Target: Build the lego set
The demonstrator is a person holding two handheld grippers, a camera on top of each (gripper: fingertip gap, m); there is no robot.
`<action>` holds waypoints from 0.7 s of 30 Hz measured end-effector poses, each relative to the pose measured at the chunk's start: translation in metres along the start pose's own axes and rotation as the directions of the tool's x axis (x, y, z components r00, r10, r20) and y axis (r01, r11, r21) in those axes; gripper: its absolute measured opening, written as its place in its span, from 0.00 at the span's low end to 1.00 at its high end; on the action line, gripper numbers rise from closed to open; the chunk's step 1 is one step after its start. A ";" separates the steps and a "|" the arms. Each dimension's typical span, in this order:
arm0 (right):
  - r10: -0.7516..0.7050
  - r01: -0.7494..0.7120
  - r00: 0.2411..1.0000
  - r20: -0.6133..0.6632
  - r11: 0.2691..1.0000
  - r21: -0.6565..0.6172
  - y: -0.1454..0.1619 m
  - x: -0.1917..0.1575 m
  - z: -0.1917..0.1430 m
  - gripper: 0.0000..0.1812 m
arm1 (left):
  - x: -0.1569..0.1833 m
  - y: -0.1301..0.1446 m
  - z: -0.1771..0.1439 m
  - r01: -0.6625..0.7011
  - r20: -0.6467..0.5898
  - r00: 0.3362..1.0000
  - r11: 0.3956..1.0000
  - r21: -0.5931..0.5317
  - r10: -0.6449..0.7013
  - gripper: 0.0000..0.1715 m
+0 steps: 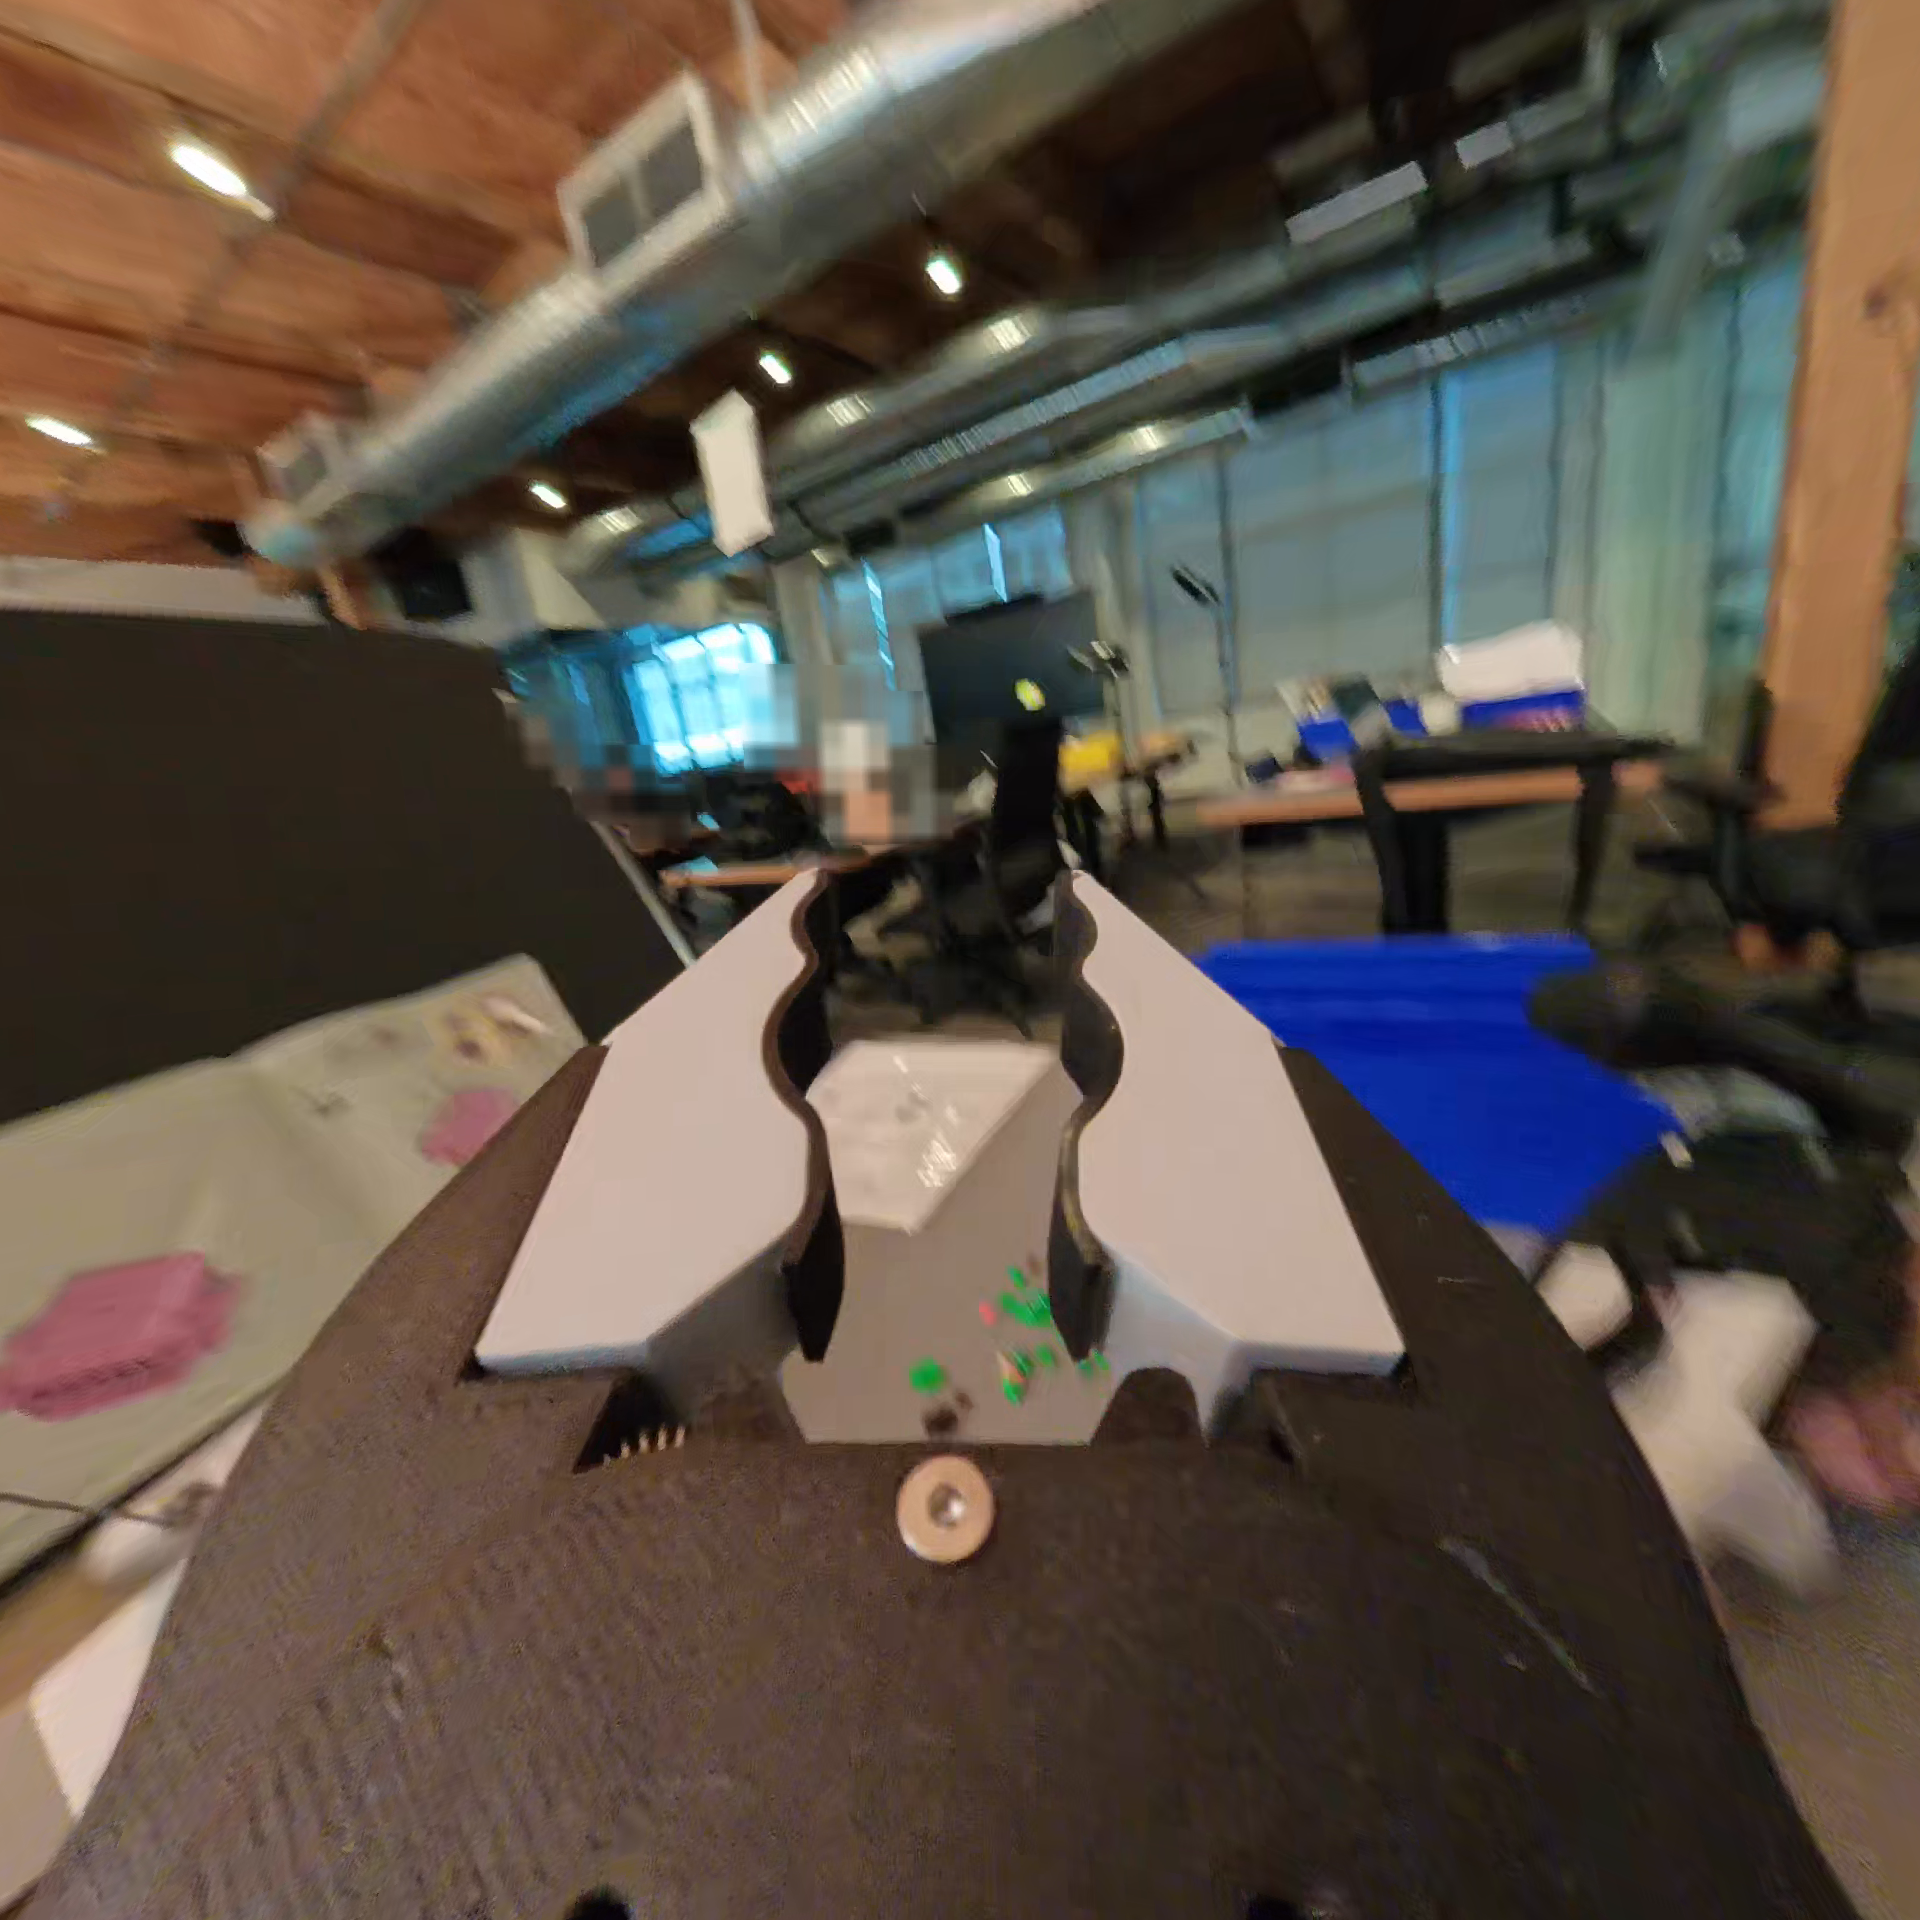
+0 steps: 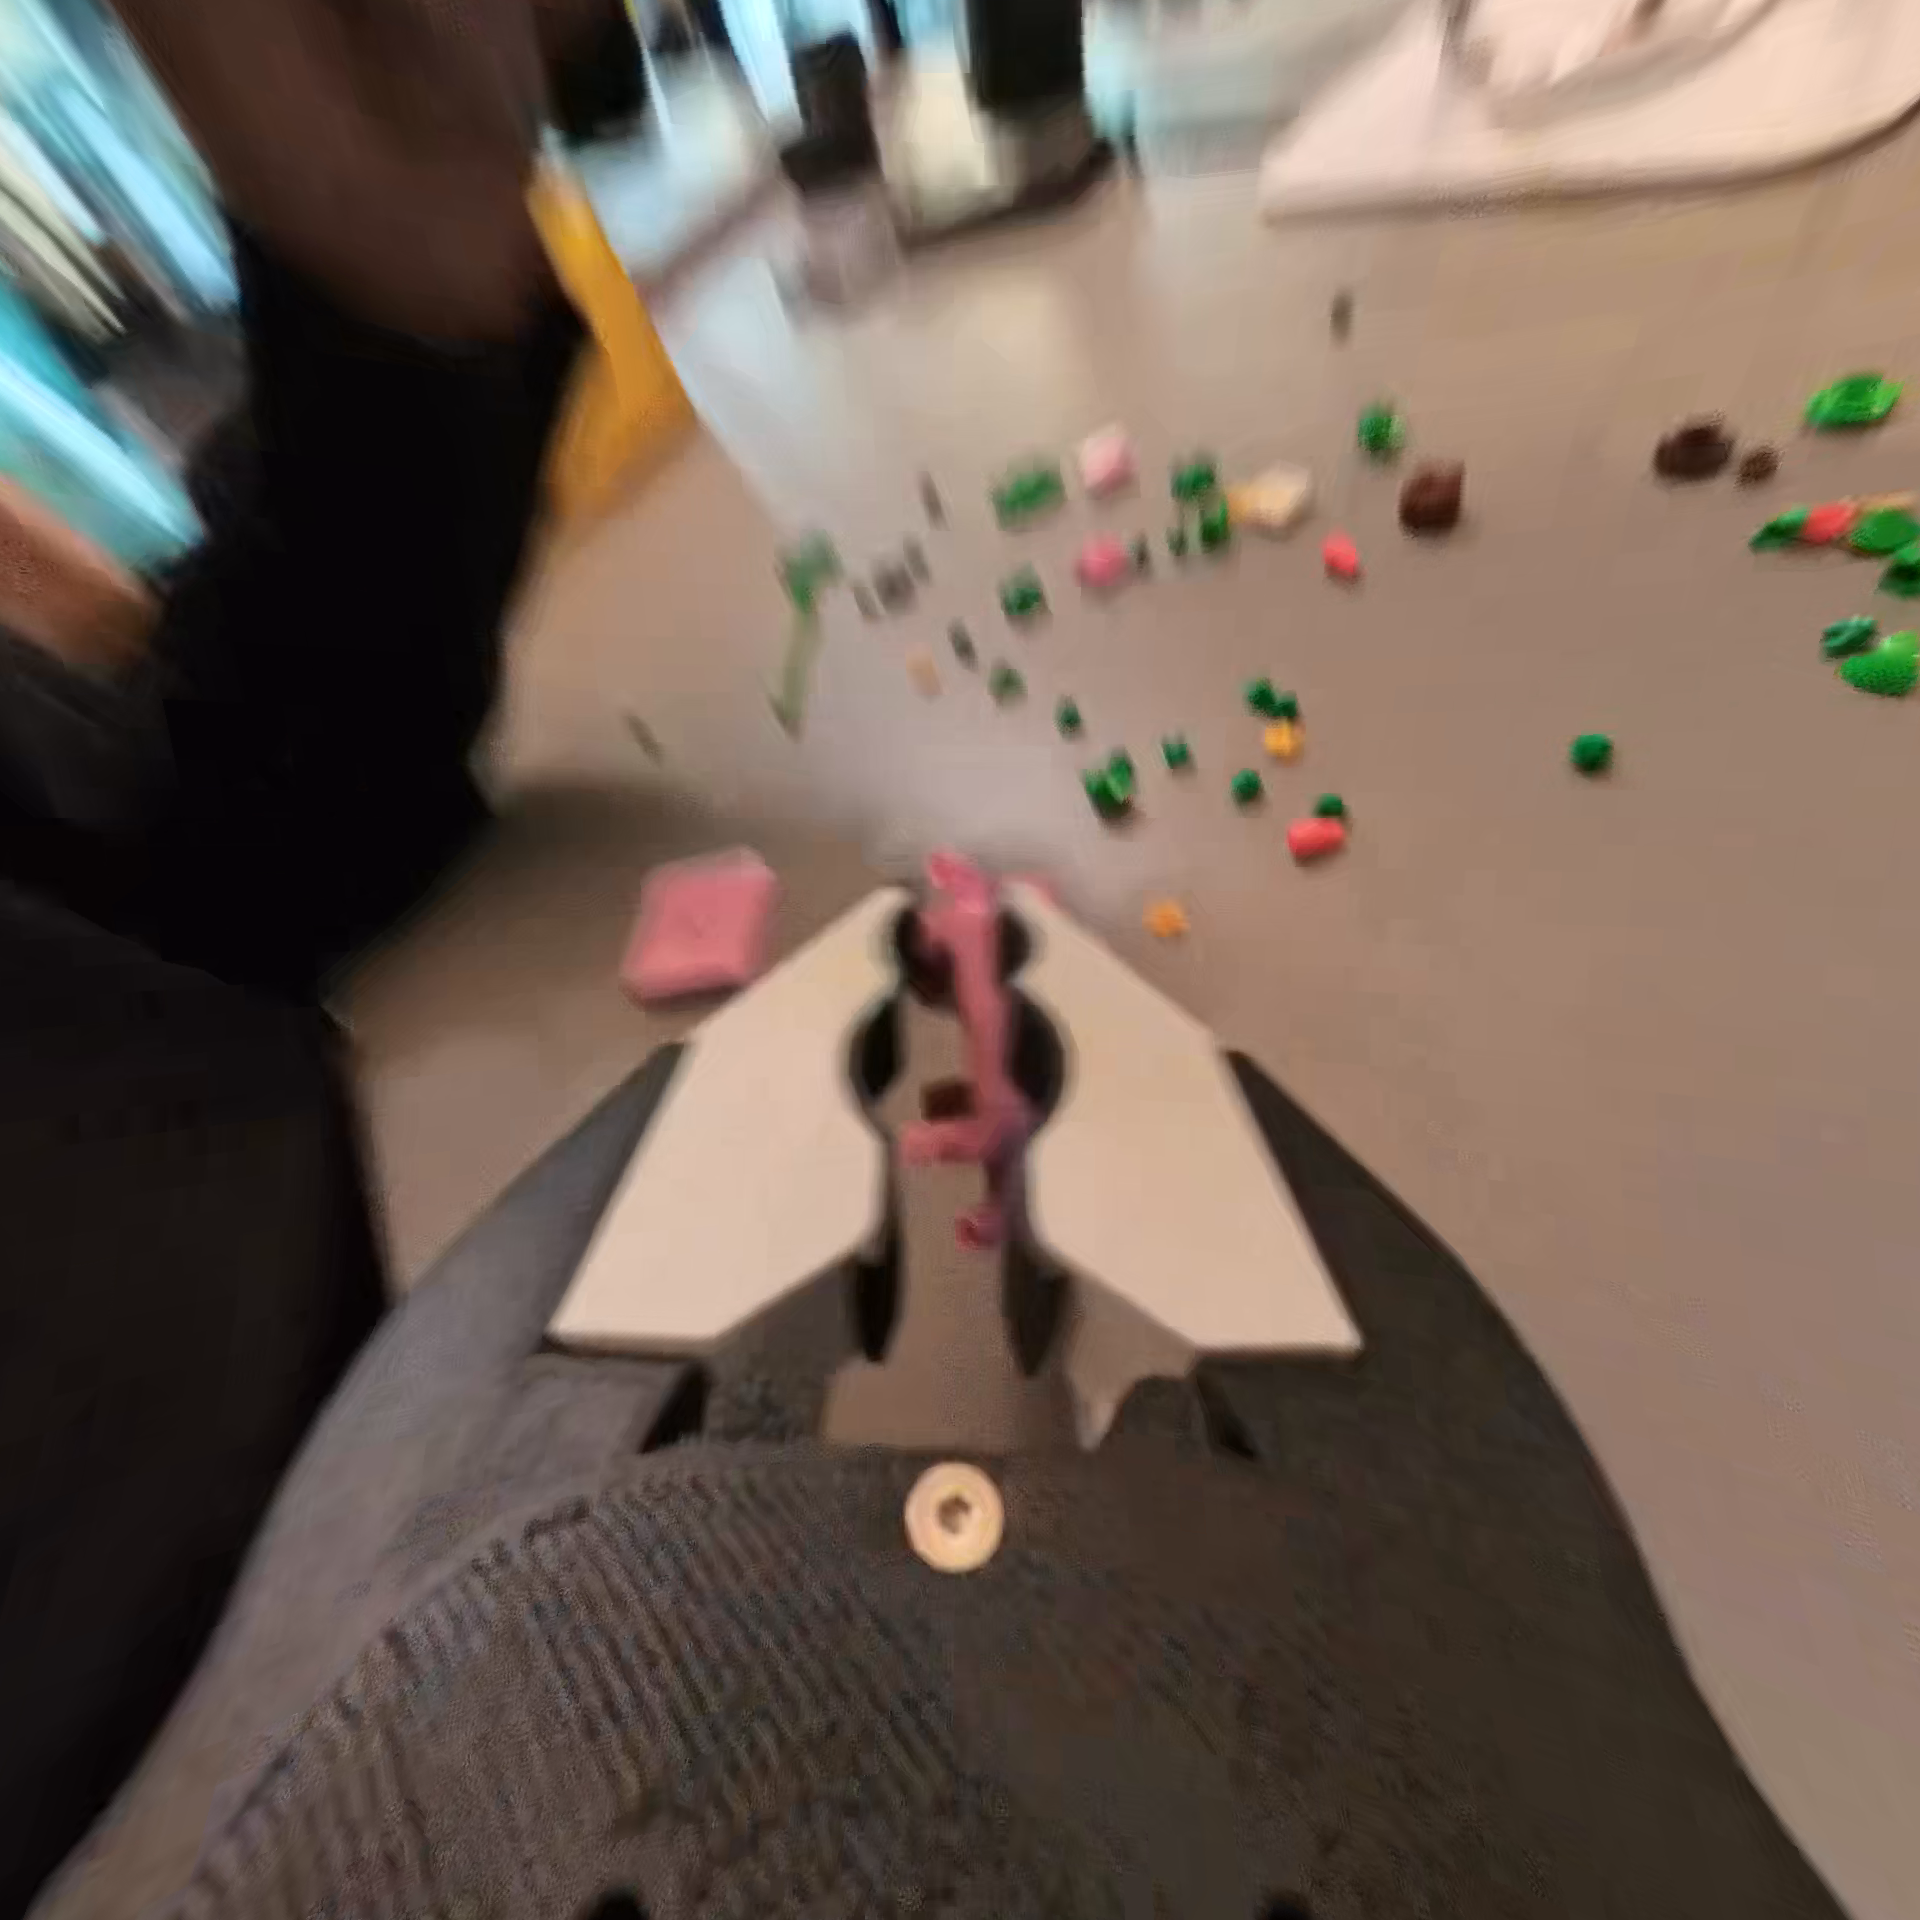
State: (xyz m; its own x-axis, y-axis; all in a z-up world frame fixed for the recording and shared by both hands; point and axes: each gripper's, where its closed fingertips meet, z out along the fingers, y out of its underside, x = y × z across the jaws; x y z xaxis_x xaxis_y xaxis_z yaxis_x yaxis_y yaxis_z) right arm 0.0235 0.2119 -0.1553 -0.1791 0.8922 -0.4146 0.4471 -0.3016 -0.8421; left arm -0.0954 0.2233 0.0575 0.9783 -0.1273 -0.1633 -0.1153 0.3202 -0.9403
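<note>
The left gripper [image 1: 940, 904] points up and away from the table, toward the far room; its jaws stand apart with nothing between them. At its left lies the open instruction sheet [image 1: 187, 1226] with pink drawings on it, and a blue bin [image 1: 1434, 1049] sits at its right. A few green pieces [image 1: 1023, 1309] show low between the fingers, on the grey surface below. Aimed this high, the left gripper cannot steady any part, so a joining press made now would have nothing to push against.

In the right wrist view, which is heavily blurred, a person's dark sleeve [image 2: 312, 623] fills the left side. Near the fingers on the left lies a flat pink plate [image 2: 701, 925] on the grey table [image 2: 1558, 1143]. The right gripper [image 2: 956, 904] is clamped on a thin pink piece [image 2: 982, 1049] that runs along the gap, its far end poking out at the tips; its exact shape cannot be made out. Farther and to the right, loose green, pink, red and brown bricks [image 2: 1112, 779] are scattered widely.

The pink piece looks slim and seems held along one finger, so it could twist or slip out if the gripper swings fast, which the blur suggests. A dropped piece could bounce among the scattered bricks and be hard to find. A low sweep could also knock small bricks off their spots, and the sleeve is close enough to brush them.
</note>
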 end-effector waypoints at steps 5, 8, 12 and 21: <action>0.203 -0.214 0.977 0.069 0.946 0.243 -0.010 -0.009 -0.033 0.00 | 0.081 0.087 -0.035 0.067 -0.236 0.961 0.951 -0.301 -0.142 0.31; 0.084 -0.053 0.986 -0.145 0.978 0.204 0.004 -0.003 -0.038 0.10 | 0.101 0.134 -0.054 0.098 -0.238 0.947 0.898 -0.428 -0.217 0.34; -0.196 0.215 0.948 -0.250 0.975 0.050 0.015 -0.024 -0.032 0.26 | 0.120 0.163 -0.065 0.056 -0.285 0.927 0.840 -0.540 -0.245 0.34; -0.609 0.478 0.793 -0.020 0.643 -0.598 0.066 -0.001 0.009 0.28 | 0.129 0.169 -0.069 0.017 -0.329 0.912 0.825 -0.565 -0.244 0.33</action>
State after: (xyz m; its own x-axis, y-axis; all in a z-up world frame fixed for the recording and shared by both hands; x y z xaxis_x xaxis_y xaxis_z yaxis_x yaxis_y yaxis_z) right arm 0.0456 0.1881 -0.2131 -0.3965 0.8979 0.1913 0.7261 0.4342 -0.5332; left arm -0.0008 0.1960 -0.1433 0.8641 -0.5030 -0.0174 -0.1756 -0.2689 -0.9470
